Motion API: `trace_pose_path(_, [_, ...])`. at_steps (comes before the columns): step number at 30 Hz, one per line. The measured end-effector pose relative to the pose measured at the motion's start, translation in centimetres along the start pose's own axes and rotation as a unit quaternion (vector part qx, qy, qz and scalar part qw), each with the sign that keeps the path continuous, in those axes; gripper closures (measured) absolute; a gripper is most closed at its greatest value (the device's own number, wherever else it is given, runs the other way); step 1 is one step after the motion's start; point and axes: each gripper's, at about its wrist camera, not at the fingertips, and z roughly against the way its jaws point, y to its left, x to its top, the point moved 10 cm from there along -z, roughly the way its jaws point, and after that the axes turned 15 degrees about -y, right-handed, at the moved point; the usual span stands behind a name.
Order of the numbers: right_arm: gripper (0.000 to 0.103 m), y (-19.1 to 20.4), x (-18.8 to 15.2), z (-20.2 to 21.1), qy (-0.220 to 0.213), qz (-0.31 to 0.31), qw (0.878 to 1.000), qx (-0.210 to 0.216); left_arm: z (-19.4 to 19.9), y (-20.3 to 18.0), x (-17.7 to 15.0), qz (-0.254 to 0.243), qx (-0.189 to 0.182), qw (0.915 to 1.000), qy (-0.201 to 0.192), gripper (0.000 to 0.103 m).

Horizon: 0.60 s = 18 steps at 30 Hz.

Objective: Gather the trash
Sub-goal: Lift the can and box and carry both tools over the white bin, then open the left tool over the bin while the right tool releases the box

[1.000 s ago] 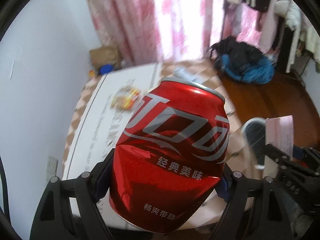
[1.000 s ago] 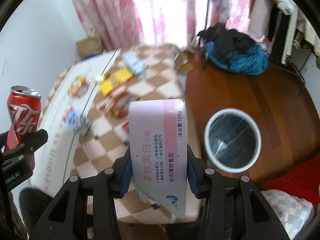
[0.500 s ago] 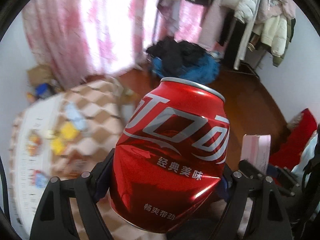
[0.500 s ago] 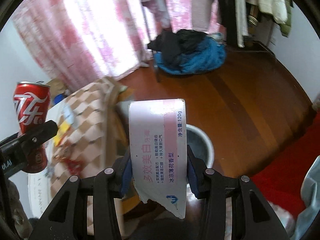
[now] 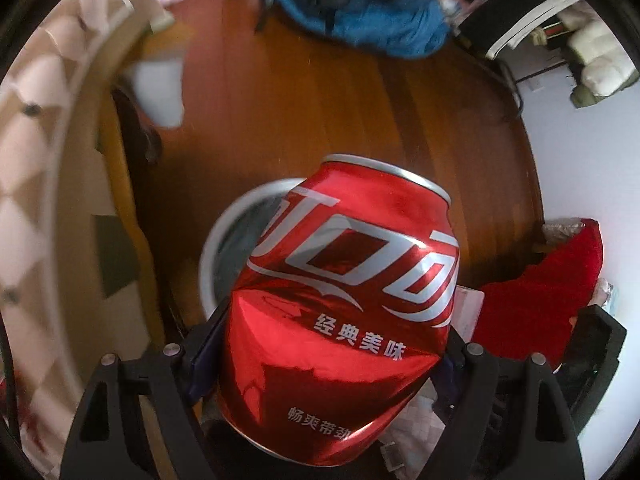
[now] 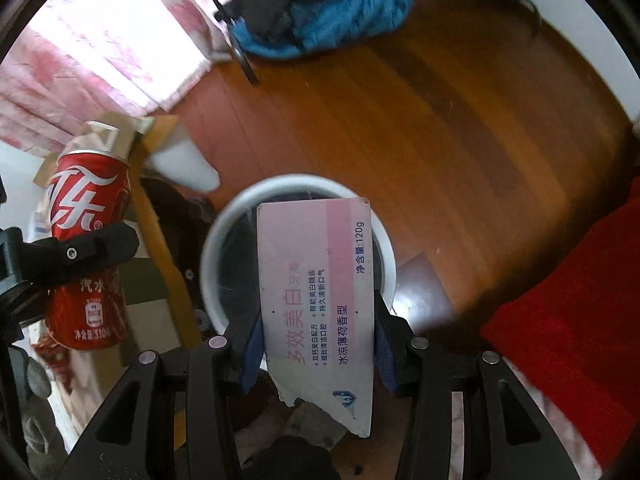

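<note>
My left gripper (image 5: 324, 356) is shut on a dented red cola can (image 5: 344, 300), held upright above the near side of a round white trash bin (image 5: 224, 232) on the wooden floor. The can also shows in the right wrist view (image 6: 86, 248), at the left, beside the bin. My right gripper (image 6: 316, 340) is shut on a torn pink and white toothpaste box (image 6: 316, 280), held over the bin (image 6: 216, 240), whose dark inside shows behind the box.
A table with a checked cloth (image 5: 36, 168) stands at the left, its wooden edge (image 6: 160, 224) next to the bin. A blue and black clothes pile (image 6: 316, 20) lies on the floor far off. Red fabric (image 6: 568, 300) lies at the right.
Both grippers swung away from the table and tilted down towards the floor. The bin has come under the can and the box. Both grips are unchanged.
</note>
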Motion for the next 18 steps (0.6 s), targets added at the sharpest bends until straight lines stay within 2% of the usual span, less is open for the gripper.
trace_pose_path(5, [0.054,-0.7,-1.0,-4.3,0.031,-0.016,0.999,-0.001,-2.6,-0.2,-0.7,0.003,-0.004,0.9994,0.035,0.02])
trace_pose_path(10, [0.053,-1.5,-1.8,-6.7,0.046,-0.024,0.999,-0.006,-2.7,0.0,-0.8,-0.004,0.004,0.9993,0.036,0.019])
trace_pose_path(14, [0.05,-1.8,-1.9,-7.8,0.05,-0.029,0.998,-0.005,-1.5,1.1,-0.4,-0.018,0.032,0.9993,0.011,0.004])
trace_pose_path(15, [0.046,-2.0,-2.0,-7.7,0.051,-0.029,0.998,-0.005,-1.6,1.4,-0.1,-0.025,0.044,0.9987,0.003,0.0])
trace_pose_path(17, [0.014,-2.1,-2.0,-7.7,0.051,-0.034,0.998,-0.001,-1.1,2.4,0.5,-0.045,0.078,0.9957,-0.018,0.0])
trace_pose_path(18, [0.007,-2.0,-2.0,-7.5,0.052,-0.034,0.998,0.0,-0.5,2.8,0.7,-0.061,0.1,0.9925,-0.034,0.0])
